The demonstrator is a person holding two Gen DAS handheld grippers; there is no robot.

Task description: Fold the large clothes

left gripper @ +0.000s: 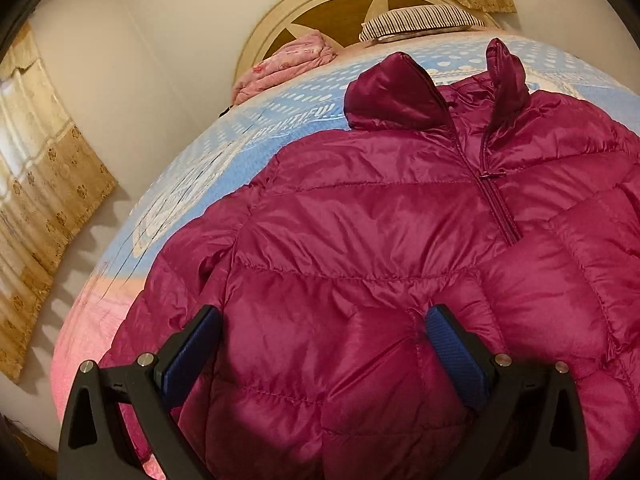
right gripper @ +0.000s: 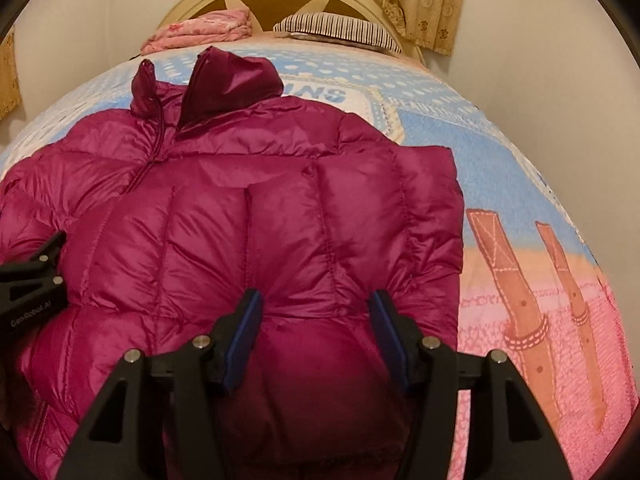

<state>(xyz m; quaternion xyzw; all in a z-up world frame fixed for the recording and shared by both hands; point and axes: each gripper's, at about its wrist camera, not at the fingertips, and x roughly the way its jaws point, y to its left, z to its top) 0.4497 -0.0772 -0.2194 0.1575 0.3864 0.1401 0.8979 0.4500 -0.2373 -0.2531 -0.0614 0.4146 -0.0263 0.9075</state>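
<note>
the main risk is a shallow pinch: the magenta puffer jacket (left gripper: 400, 240) is slick and full of air, so if either pair of tongs closes on only the top shell, the fabric could slide out mid-lift and the fold would collapse. a second risk is uneven lifting. if one side rises before the other, the hem could skew and the sleeve folded over the right side (right gripper: 424, 208) could flop back open. the shiny jacket might also skate across the bed cover (right gripper: 520, 184) instead of creasing.

the jacket lies front up on the bed, zipper partly done, hood (left gripper: 384, 96) toward the headboard (left gripper: 320, 12), its lower part nearest both cameras. the left tongs (left gripper: 320, 332) stand wide over the lower left of the body, quilted fabric showing between the blue pads (left gripper: 452, 340) and nothing gripped. the right tongs (right gripper: 316, 320) are parted about halfway over the lower right, near the folded sleeve, with a puffed ridge rising between the fingers. the pads seem not to press it, though the bulge hides the contact line, so i can't be sure. in the right view the left tongs sit at the far left edge, over the jacket.
</note>
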